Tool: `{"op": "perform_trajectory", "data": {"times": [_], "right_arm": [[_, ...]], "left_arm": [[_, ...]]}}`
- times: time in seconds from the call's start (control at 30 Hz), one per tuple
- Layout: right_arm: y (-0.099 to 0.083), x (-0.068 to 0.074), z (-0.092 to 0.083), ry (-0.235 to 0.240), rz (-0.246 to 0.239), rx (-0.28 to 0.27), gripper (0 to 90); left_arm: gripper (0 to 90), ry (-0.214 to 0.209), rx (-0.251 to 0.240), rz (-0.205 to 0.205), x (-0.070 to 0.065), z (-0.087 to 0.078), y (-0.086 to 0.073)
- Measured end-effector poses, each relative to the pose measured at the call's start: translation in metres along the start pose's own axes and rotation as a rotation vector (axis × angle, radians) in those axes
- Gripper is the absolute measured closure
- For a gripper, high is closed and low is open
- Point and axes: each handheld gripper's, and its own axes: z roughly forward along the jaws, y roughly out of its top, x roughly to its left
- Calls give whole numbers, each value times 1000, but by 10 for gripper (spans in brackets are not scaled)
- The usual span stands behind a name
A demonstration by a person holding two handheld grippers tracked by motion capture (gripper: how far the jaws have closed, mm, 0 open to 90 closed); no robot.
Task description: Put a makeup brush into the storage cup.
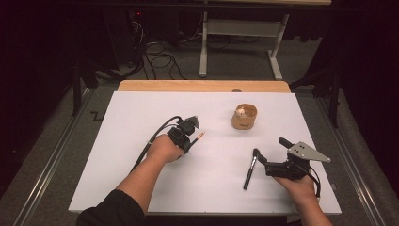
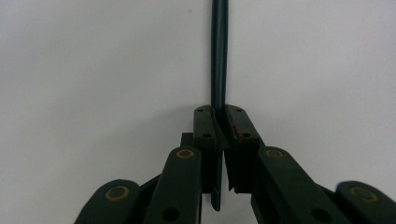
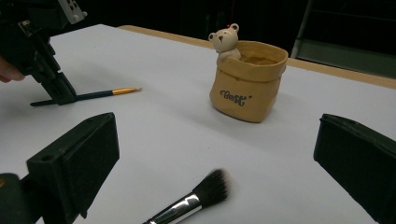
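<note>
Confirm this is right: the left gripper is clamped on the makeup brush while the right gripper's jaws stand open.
Wrong thing: the left gripper is clamped on the thin dark pencil, as the left gripper view shows. The makeup brush lies free on the table. The right gripper is indeed open.

Only the pot (image 1: 244, 117) interrupts the bare table (image 1: 141, 113).

Bright, even light from above floods the white tabletop (image 1: 141, 188), while the room around it sinks into near black. Shadows stay soft and short. In the left gripper view the near jaws blur; the right gripper view's jaws blur too.
</note>
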Motion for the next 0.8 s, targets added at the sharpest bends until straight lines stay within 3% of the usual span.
{"op": "perform_trajectory", "data": {"times": [0.8], "right_arm": [[0,0,-1,0,5,-3,8]], "left_arm": [[839,2,-26,16,0,-3,-2]]}}
